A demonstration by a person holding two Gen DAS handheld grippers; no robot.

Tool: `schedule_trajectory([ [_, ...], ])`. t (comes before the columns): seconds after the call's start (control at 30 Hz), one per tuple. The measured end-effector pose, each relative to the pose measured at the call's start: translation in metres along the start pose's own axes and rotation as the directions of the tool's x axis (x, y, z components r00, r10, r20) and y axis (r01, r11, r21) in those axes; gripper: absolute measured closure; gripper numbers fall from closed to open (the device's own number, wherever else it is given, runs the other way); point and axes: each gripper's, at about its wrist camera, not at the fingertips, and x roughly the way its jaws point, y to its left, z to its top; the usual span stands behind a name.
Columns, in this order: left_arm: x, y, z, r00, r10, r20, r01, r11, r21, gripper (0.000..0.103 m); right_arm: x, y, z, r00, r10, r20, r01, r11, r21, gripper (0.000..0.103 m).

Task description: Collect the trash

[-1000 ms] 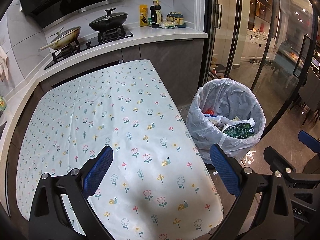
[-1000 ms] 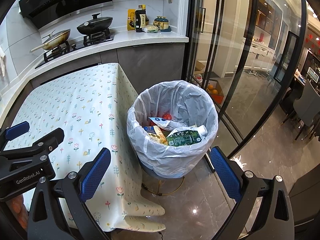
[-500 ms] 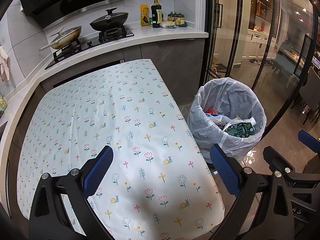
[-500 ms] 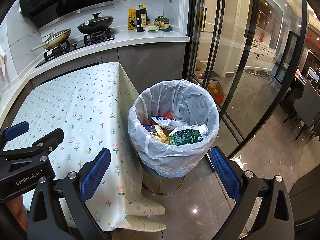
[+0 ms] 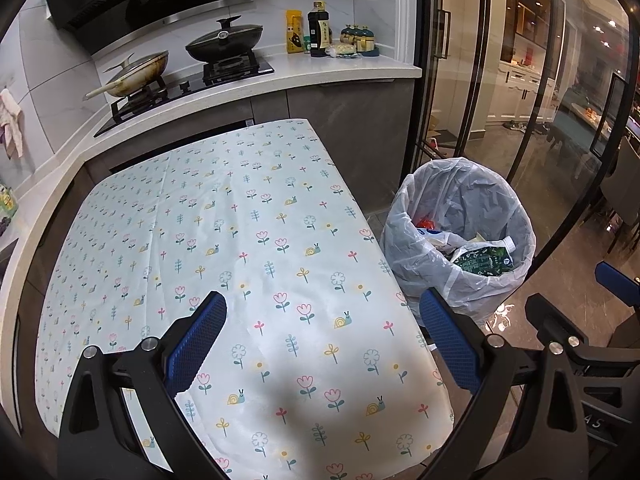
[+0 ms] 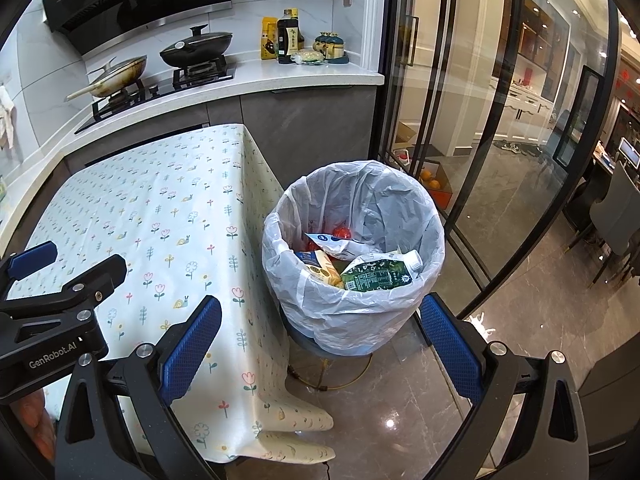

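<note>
A trash bin (image 6: 354, 264) lined with a translucent white plastic bag (image 6: 404, 204) is seen on the tiled floor just beside the right-hand end of a table draped in a flower-and-snail tablecloth (image 5: 224, 248). Several pieces of trash are held inside the bin: a green carton (image 6: 378, 276) with a white cap lies on top toward the near rim, a yellow-and-blue package (image 6: 322, 268) is wedged beside it on the left, a white-and-blue wrapper (image 6: 334, 242) lies behind them, and something red (image 6: 342, 233) is partly buried at the back. The same bin (image 5: 460, 236) is visible in the left wrist view, with the green carton (image 5: 482, 260) at its top.

The left gripper (image 5: 322, 344) is held above the tablecloth with its blue-padded jaws spread wide and nothing between them. The right gripper (image 6: 320, 348) is held over the table's edge and the floor in front of the bin, its jaws likewise spread wide and empty.

On the counter behind the table, a lidded black wok (image 5: 224, 38) and an open frying pan (image 5: 138, 72) are set on a gas hob, and a dark sauce bottle (image 5: 319, 30) is grouped with a yellow packet (image 5: 294, 32) near the wall.
</note>
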Motion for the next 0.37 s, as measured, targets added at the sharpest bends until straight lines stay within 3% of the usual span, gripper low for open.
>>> schedule_trajectory([
  [0.37,-0.0047,0.0055,-0.0023,1.000,0.022,0.016,-0.022,1.000,-0.007,0.010,-0.0024,0.0088,-0.0014,1.000,0.018,0.000,-0.018,1.000,-0.019,0.007],
])
